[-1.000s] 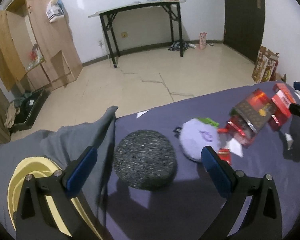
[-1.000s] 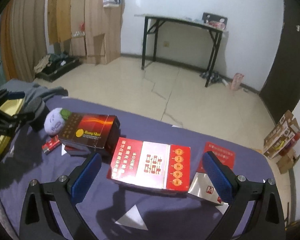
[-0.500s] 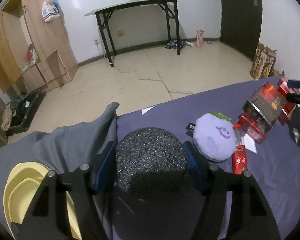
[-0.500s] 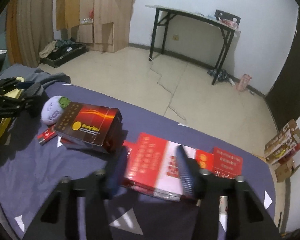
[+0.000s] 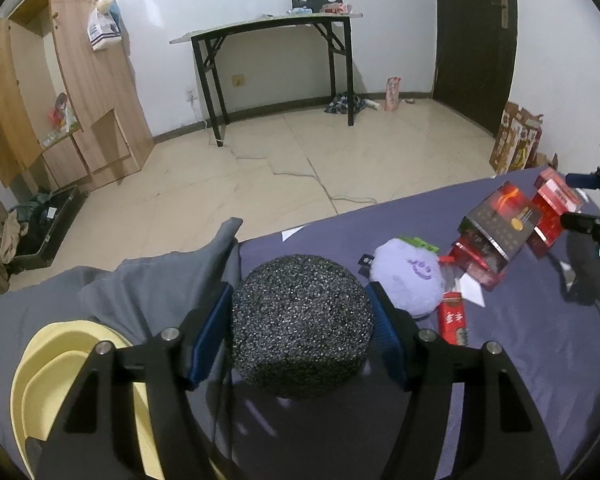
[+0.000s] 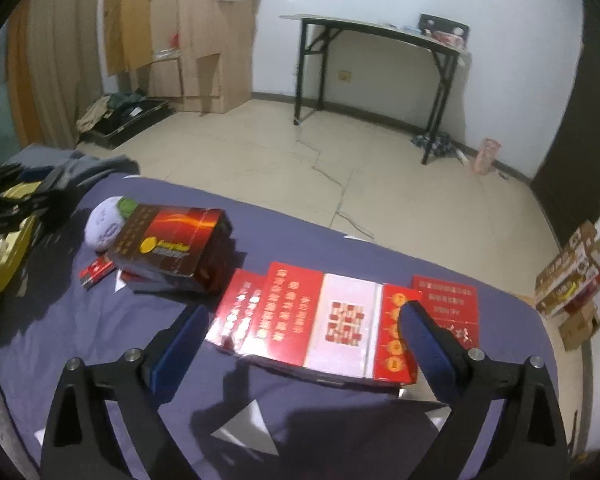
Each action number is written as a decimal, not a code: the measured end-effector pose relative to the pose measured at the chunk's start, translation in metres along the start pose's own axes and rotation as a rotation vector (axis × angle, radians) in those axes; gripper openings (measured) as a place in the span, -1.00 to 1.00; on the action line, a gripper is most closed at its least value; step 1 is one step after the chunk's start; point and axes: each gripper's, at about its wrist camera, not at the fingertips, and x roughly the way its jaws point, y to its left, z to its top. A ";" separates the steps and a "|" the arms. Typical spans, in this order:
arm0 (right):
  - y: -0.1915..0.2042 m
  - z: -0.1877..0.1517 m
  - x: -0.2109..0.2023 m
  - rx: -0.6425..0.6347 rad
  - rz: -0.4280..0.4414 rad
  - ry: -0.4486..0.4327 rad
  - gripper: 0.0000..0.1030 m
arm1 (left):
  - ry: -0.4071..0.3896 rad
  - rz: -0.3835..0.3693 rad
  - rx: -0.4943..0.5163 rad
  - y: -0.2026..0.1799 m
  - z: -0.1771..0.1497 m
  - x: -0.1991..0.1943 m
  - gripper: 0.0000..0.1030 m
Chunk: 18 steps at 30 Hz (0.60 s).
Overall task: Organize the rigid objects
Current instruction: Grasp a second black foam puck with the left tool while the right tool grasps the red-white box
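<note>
My left gripper (image 5: 301,322) is shut on a round dark grey speckled foam block (image 5: 302,324) on the purple-covered table. A lilac plush ball (image 5: 410,282) lies just right of it. My right gripper (image 6: 302,324) is closed on a long red and white carton (image 6: 316,320), held a little above the cloth. A dark brown and red box (image 6: 172,242) lies to its left and also shows in the left wrist view (image 5: 500,226). A small red pack (image 5: 453,320) lies near the plush.
Yellow bowls (image 5: 72,376) sit on grey cloth (image 5: 140,292) at the table's left. A flat red packet (image 6: 446,304) lies right of the carton. White paper scraps (image 6: 240,428) dot the cloth. The table's far edge (image 6: 340,236) drops to a tiled floor.
Both grippers went from open to closed. The left closed around the foam block. The right moved forward, closed on the red and white carton and raised it slightly.
</note>
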 end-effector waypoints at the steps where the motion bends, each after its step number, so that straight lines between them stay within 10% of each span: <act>1: -0.002 0.001 0.000 0.010 -0.011 0.002 0.90 | -0.006 -0.002 -0.002 0.000 0.000 -0.003 0.32; 18: -0.035 -0.003 -0.001 0.076 -0.025 0.049 0.99 | -0.047 -0.016 0.013 -0.006 -0.004 -0.023 0.32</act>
